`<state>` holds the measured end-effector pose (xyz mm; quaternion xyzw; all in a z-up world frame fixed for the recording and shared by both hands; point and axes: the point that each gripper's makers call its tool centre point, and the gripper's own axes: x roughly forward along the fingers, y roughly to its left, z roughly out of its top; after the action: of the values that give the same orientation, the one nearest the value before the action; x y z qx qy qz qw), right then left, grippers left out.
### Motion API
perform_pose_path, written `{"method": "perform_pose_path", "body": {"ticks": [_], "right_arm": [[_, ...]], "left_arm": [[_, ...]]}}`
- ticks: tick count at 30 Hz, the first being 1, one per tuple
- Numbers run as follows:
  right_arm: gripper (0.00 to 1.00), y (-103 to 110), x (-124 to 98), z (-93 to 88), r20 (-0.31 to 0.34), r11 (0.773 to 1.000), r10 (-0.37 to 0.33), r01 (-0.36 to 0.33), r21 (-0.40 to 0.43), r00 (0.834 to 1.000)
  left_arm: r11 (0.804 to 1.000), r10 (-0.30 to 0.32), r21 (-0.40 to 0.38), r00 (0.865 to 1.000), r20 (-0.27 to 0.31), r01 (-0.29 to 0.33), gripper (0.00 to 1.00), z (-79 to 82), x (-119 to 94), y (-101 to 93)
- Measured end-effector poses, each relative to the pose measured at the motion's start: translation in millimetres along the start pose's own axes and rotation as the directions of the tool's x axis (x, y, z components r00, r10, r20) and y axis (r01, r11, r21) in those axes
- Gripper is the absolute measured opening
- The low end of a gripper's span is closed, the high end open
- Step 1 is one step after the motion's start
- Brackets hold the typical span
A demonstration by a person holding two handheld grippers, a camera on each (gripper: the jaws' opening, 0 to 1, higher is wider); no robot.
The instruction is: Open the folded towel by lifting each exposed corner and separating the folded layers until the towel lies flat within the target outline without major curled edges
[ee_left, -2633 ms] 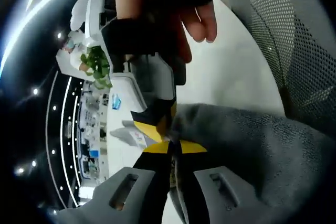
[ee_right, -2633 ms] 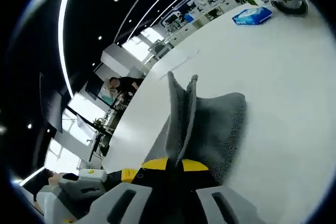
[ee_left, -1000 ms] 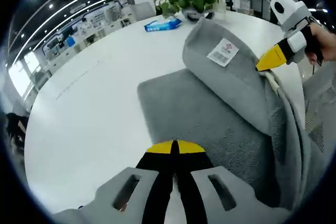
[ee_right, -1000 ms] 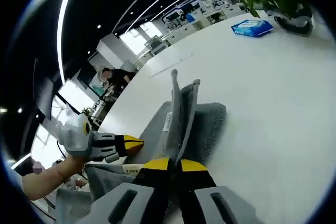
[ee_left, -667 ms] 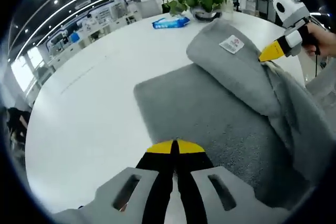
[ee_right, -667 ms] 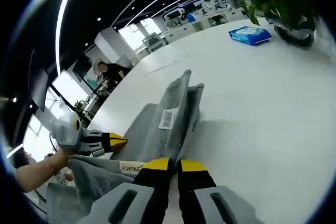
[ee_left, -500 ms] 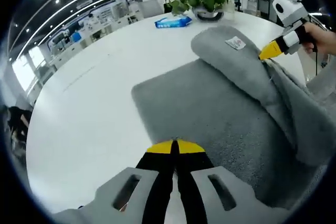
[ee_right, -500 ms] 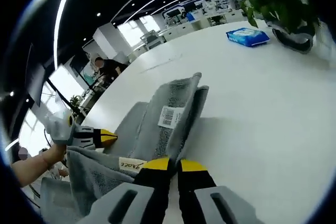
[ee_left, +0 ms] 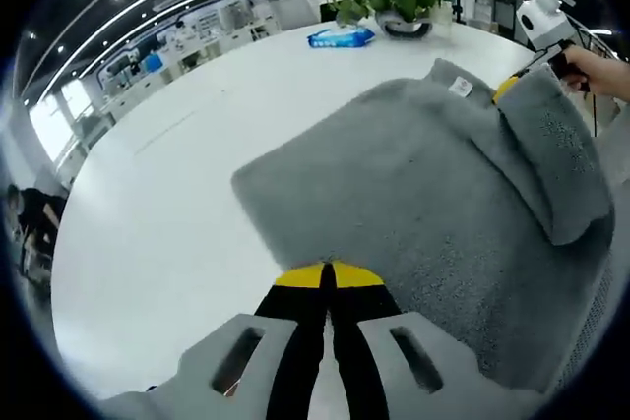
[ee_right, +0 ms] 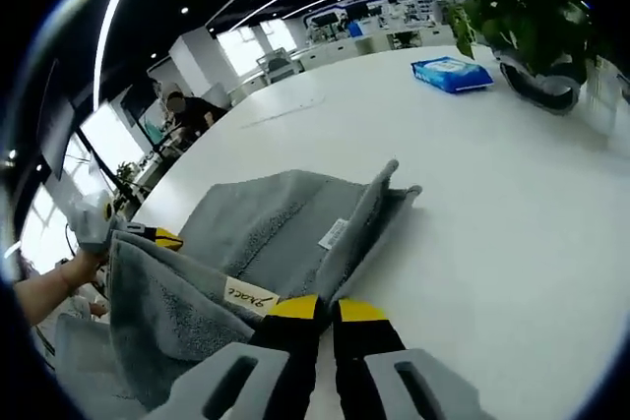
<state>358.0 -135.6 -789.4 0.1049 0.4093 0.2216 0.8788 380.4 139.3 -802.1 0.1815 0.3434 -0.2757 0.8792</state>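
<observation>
Grey terry towel (ee_left: 423, 204) now lies mostly spread across the round white table (ee_left: 148, 213), its raised fold lowered. Your left gripper (ee_left: 328, 277) and right gripper (ee_right: 317, 310) each pinch an edge; 1 flap remains folded.

Wide bare white round surface (ee_right: 512, 194) lies open beyond the grey terry towel (ee_right: 266, 223); far off, a blue wipes packet (ee_right: 451, 73) and green potted plant (ee_right: 522, 27) stand near its edge.
</observation>
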Motion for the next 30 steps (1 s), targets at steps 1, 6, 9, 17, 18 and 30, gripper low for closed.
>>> {"method": "perform_pose_path", "body": {"ticks": [1,6,9,17,18,30], "right_arm": [[0.01,-1.9,0.1,0.2,0.001,1.0,-0.005,0.005,-0.013,1.0],[0.01,-10.1,0.2,1.5,0.006,0.997,-0.024,0.024,-0.07,1.0],[0.01,-15.5,-0.2,3.1,0.012,0.995,-0.037,0.038,-0.091,0.999],[0.01,-24.6,-0.8,5.5,0.018,0.994,-0.05,0.052,-0.098,0.999],[0.01,-25.6,-1.0,5.4,0.017,0.994,-0.052,0.054,-0.099,0.998],[0.01,-34.5,10.4,4.8,-0.018,0.979,-0.064,0.06,-0.193,0.998]], "left_arm": [[1.0,-0.003,0.003,1.0,0.002,0.003,0.0,0.1,0.1,-0.3],[0.998,-0.014,0.061,1.0,0.005,0.013,0.0,0.8,1.1,1.3],[0.998,-0.008,0.059,1.0,0.008,0.008,0.0,0.9,2.0,7.0],[0.995,0.001,0.101,1.0,0.002,-0.001,0.0,1.1,3.6,14.7],[0.995,0.001,0.102,1.0,0.001,-0.002,0.0,1.1,3.8,15.3],[0.991,-0.014,0.13,1.0,-0.005,0.015,0.0,5.0,10.1,27.5]]}}
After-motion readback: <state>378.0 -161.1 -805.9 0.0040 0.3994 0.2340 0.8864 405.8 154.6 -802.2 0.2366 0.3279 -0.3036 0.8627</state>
